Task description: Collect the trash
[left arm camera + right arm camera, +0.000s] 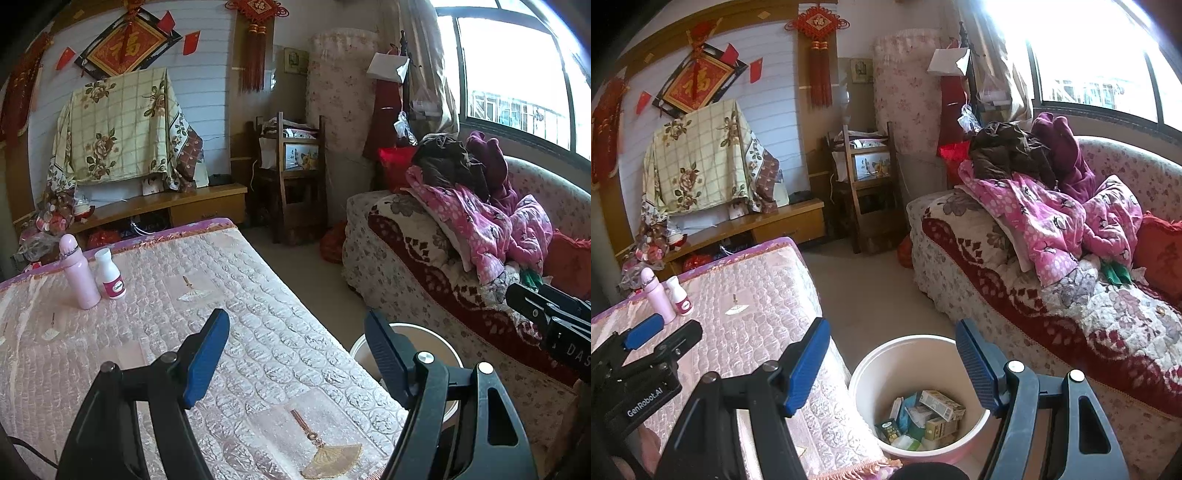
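Both grippers hang released and empty: the left gripper [295, 354] over the table [258, 295], the right gripper [892, 363] above the bucket [905, 354], which sits beside the table so trash [923, 417] drops straight in (several cartons already). 2 bottles [92, 273] stand far left.

Left gripper [295, 354], jaws spread wide and holding nothing, above a quilted pink table cover [258, 295]; pink bottle [79, 273] and white bottle [109, 275] upright, just beside each other (far left corner); white bucket [406, 332] rim below the table edge; sofa [424, 258] heaped with clothes.
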`<act>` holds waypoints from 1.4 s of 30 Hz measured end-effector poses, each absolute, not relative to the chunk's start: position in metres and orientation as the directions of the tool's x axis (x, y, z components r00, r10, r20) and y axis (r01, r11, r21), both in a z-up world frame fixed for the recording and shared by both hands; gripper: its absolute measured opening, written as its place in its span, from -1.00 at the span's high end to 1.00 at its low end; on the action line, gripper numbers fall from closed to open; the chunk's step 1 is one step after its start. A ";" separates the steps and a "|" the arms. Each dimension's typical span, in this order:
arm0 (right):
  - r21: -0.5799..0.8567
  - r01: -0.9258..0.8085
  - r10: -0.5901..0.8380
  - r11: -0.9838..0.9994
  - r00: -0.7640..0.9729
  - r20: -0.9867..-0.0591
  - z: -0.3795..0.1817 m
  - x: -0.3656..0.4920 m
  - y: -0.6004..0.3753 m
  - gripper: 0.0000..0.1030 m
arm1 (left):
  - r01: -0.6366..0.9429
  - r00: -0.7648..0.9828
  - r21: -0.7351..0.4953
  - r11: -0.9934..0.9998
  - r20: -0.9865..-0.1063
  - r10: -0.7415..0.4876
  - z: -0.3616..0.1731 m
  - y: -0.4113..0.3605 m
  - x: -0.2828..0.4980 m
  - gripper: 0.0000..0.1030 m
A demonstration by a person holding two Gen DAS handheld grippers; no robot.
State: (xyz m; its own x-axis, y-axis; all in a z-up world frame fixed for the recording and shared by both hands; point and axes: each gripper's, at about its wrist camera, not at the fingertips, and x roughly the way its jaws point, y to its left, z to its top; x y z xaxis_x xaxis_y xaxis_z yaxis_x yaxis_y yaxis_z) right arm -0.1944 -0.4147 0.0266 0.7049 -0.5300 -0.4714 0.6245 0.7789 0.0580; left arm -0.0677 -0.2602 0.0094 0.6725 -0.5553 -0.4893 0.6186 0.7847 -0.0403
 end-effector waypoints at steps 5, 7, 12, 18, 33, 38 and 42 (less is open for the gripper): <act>0.058 0.623 -0.527 0.780 0.704 -0.476 0.024 -0.194 -0.416 -0.44 | 0.622 0.669 -0.037 0.782 -0.494 -0.555 0.008 -0.261 -0.068 -0.48; 0.056 0.625 -0.528 0.779 0.702 -0.478 0.022 -0.193 -0.416 -0.44 | 0.621 0.670 -0.036 0.783 -0.493 -0.554 0.007 -0.261 -0.068 -0.48; 0.055 0.626 -0.528 0.778 0.699 -0.482 0.020 -0.193 -0.417 -0.44 | 0.622 0.671 -0.034 0.782 -0.490 -0.556 0.007 -0.262 -0.068 -0.48; 0.059 0.626 -0.524 0.778 0.697 -0.489 0.017 -0.193 -0.418 -0.49 | 0.622 0.672 -0.027 0.782 -0.494 -0.552 0.004 -0.265 -0.070 -0.48; 0.063 0.630 -0.521 0.774 0.690 -0.503 0.012 -0.193 -0.420 -0.49 | 0.632 0.665 -0.025 0.775 -0.497 -0.558 -0.002 -0.261 -0.069 -0.48; 0.064 0.631 -0.520 0.773 0.688 -0.507 0.011 -0.193 -0.421 -0.49 | 0.632 0.665 -0.024 0.775 -0.496 -0.558 -0.002 -0.261 -0.069 -0.48; 0.062 0.632 -0.521 0.772 0.687 -0.506 0.011 -0.192 -0.421 -0.49 | 0.632 0.666 -0.022 0.775 -0.495 -0.557 -0.002 -0.260 -0.069 -0.48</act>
